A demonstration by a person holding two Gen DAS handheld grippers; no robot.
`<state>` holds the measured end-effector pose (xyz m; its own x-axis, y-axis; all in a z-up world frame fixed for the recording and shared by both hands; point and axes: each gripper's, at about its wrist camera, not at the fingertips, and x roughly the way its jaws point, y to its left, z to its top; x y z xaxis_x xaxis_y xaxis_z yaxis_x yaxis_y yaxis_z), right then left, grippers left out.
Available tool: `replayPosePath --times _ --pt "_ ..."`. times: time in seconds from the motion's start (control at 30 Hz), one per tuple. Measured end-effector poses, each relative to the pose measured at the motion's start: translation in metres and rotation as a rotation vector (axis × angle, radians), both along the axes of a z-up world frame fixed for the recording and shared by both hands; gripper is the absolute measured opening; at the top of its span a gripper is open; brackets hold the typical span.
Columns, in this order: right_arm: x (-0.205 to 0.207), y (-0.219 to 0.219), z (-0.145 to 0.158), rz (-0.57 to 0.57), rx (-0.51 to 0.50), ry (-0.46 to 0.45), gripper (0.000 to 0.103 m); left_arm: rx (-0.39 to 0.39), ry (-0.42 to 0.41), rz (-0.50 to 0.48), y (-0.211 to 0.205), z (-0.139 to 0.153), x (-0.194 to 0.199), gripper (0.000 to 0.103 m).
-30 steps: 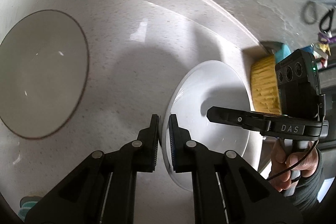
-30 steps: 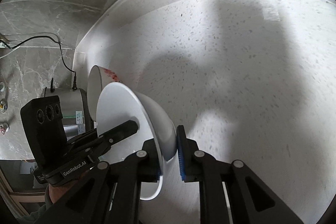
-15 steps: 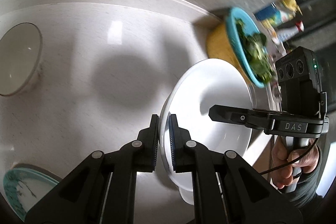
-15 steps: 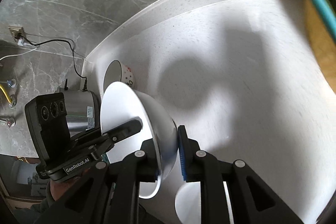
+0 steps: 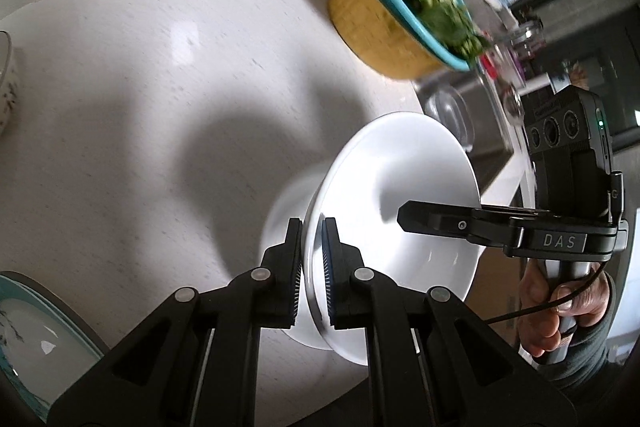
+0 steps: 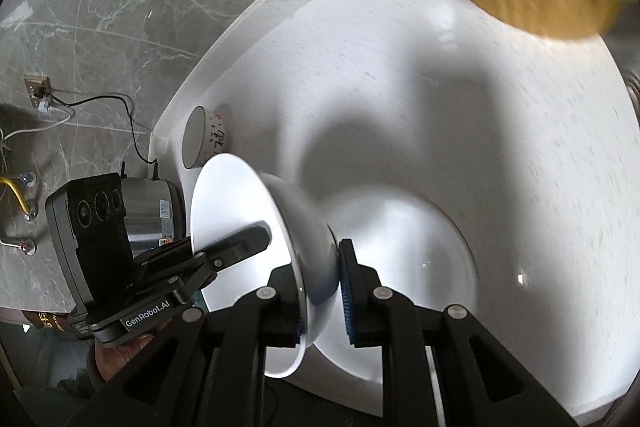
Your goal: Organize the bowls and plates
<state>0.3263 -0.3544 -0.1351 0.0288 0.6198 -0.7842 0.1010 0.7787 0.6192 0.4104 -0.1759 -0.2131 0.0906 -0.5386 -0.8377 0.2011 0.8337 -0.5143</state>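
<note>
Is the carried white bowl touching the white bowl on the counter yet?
Cannot tell. In the right wrist view the carried bowl overlaps the counter bowl, hiding any gap; the left wrist view overlaps them too.

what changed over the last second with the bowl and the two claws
Both claws carried the white bowl across the counter, away from the patterned cup and toward the yellow basket of greens. It now hangs over a second white bowl that has come into view. Unchanged: the left claw and right claw each stay clamped on opposite sides of the rim.
</note>
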Motion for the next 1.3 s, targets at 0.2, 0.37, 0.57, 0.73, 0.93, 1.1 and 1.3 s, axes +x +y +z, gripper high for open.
replayPosePath --times 0.2,0.37,0.57,0.73,0.93,1.1,1.3 --pt "-0.020 -0.015 -0.007 -0.040 -0.010 0.020 0.018 0.018 0.015 -0.040 -0.024 -0.011 -0.012 0.008" --pt "-0.028 -0.019 -0.017 -0.037 -0.028 0.032 0.017 0.051 0.019 -0.057 -0.033 -0.021 -0.018 0.008" --pt "-0.034 -0.016 -0.031 -0.024 -0.053 0.050 0.017 0.089 0.028 -0.067 -0.041 -0.034 -0.023 0.009" --pt "-0.036 -0.008 -0.040 0.000 -0.101 0.047 0.017 0.131 0.036 -0.074 -0.048 -0.049 -0.026 0.011" --pt "-0.039 0.002 -0.048 0.027 -0.161 0.030 0.016 0.175 0.012 -0.079 -0.054 -0.059 -0.029 0.014" --pt "-0.039 0.010 -0.045 0.068 -0.247 -0.013 0.016 0.192 -0.005 -0.078 -0.062 -0.059 -0.027 0.016" --pt "-0.039 0.015 -0.042 0.092 -0.325 -0.052 0.019 0.182 -0.038 -0.080 -0.062 -0.054 -0.027 0.034"
